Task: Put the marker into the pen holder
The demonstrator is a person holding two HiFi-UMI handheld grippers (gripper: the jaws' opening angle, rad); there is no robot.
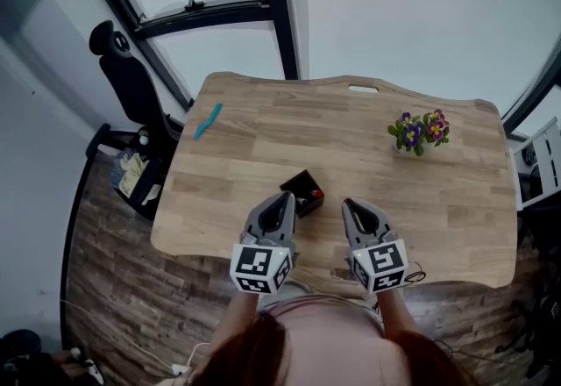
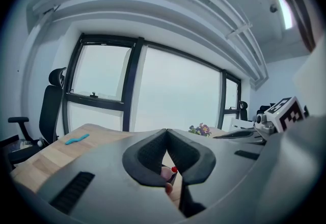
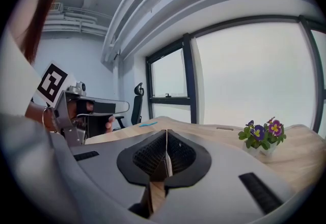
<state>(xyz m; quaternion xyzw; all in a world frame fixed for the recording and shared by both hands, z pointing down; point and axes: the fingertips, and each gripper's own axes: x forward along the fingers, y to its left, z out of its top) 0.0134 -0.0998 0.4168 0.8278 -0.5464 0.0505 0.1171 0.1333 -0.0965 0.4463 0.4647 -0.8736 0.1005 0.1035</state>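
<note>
Marker [image 1: 316, 194] mostly inside pen holder [image 1: 299, 186]

Light wood grain on table [image 1: 263, 139], matt, smooth. Darker plank pattern on floor [image 1: 114, 288], faint sheen. Matt grey plastic on shells of left gripper [image 1: 286, 197] and right gripper [image 1: 350, 203]; black ribbed pads [image 2: 147, 154], look rubbery. Pen holder [image 1: 301, 187] near front edge of table: matt black, hard-looking. Marker [image 1: 316, 195] cap: glossy red. Teal strip [image 1: 208, 121] near back left corner: smooth, plastic-like.

Both handheld tools are grey wedge-shaped shells: the left gripper [image 1: 285, 198] at lower centre-left, the right gripper [image 1: 352, 204] beside it. Black ribbed pads [image 2: 147, 154] line the jaws. A white cube [image 1: 260, 267] with black square markers caps each. Reddish hair [image 1: 254, 353] and a pale pink top [image 1: 324, 340] fill the bottom edge.
</note>
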